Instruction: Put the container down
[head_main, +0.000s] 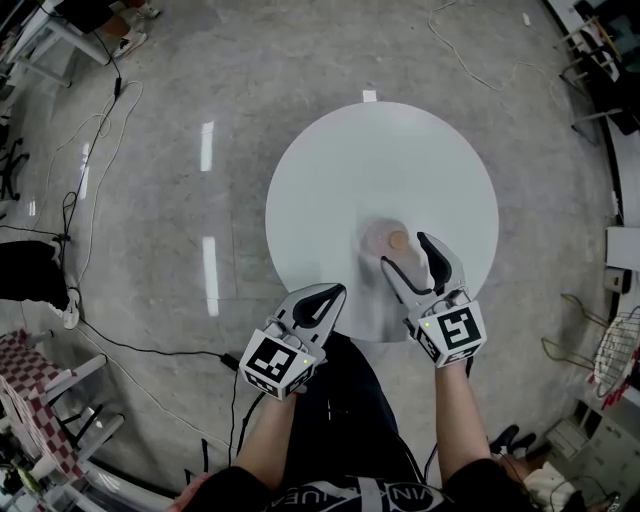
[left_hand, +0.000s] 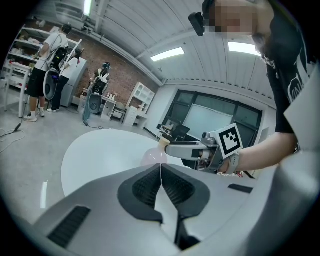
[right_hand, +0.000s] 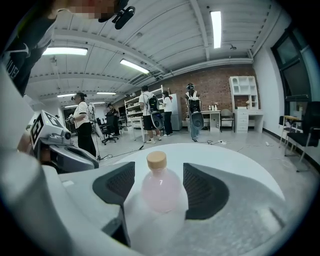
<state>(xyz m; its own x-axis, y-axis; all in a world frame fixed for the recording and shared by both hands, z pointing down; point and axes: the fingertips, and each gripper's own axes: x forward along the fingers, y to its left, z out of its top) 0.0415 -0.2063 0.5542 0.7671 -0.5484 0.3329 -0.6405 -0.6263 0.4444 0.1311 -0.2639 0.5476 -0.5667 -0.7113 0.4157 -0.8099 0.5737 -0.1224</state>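
Both my forearms (head_main: 452, 405) reach forward from my body, bare below short black sleeves, one pair of tongs in each hand, so two pairs in all. Each carries one cube with square markers at its back.

My left tongs (head_main: 334, 293) hang at the near edge of the tabletop (head_main: 345, 160), slanting towards its middle and tipped slightly down. In the left gripper view their two dark ribbed pads (left_hand: 145, 187) lie pressed together along one thin seam, closed on nothing.

My right tongs (head_main: 408, 251) reach further out, over the tabletop, and also tip slightly down. Their jaws stand wide apart. The container (right_hand: 161, 189) sits between them, and in the right gripper view a gap shows on each side between its belly and the pads (right_hand: 202, 192), so nothing grips it.

There is one container: a rounded, pale pink bottle with one tan cap (right_hand: 156, 159). It stands upright on the tabletop, a little on my side of the middle in the head view (head_main: 388, 240). From the left gripper view it shows just past my closed tips (left_hand: 154, 156), with one jaw of the right tongs (left_hand: 186, 149) beside it.

There is one tabletop, round and white, standing on a grey floor (head_main: 160, 200) with a few cables trailing over it. Several people (right_hand: 149, 112) stand far back by shelves and a brick wall; I cannot count them surely.
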